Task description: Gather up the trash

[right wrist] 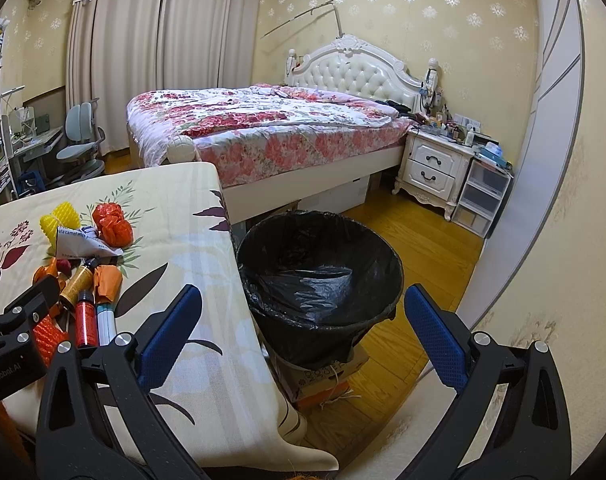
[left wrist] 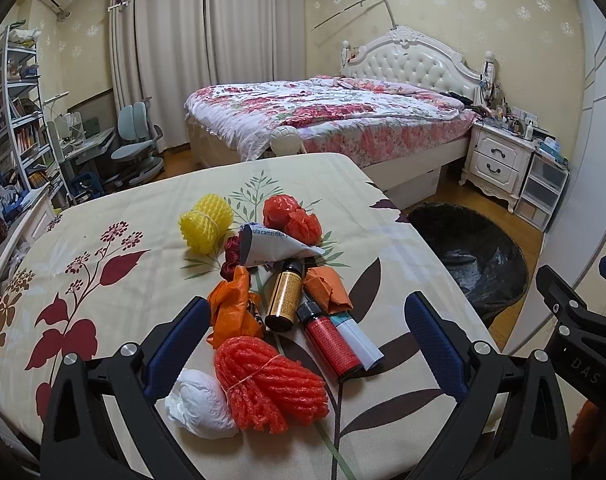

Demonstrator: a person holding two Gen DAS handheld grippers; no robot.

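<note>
My left gripper (left wrist: 307, 320) hangs over the table (left wrist: 123, 208) with its jaws spread wide and nothing between them. The trash sits in a loose heap straight ahead of it. Nearest, at 6 o'clock in the heap, a red foam net (left wrist: 271, 384) tied round its middle touches a crumpled white tissue (left wrist: 201, 404) on its left. Just beyond lie a red bottle (left wrist: 331, 344) and an amber bottle (left wrist: 285, 296), both on their sides with black caps, and a white tube (left wrist: 359, 340) beside the red one. An orange bag (left wrist: 231, 308) lies at 9 o'clock, an orange wrapper (left wrist: 327, 288) at 3. Farther off are a printed paper cone (left wrist: 275, 246), a yellow foam net (left wrist: 205, 224) at 11 o'clock and a red bag (left wrist: 291, 216) at 1.

My right gripper (right wrist: 303, 320) is also wide open and empty, pointed at the bin (right wrist: 319, 276), black-lined, on the floor just beside the table's right edge.
</note>
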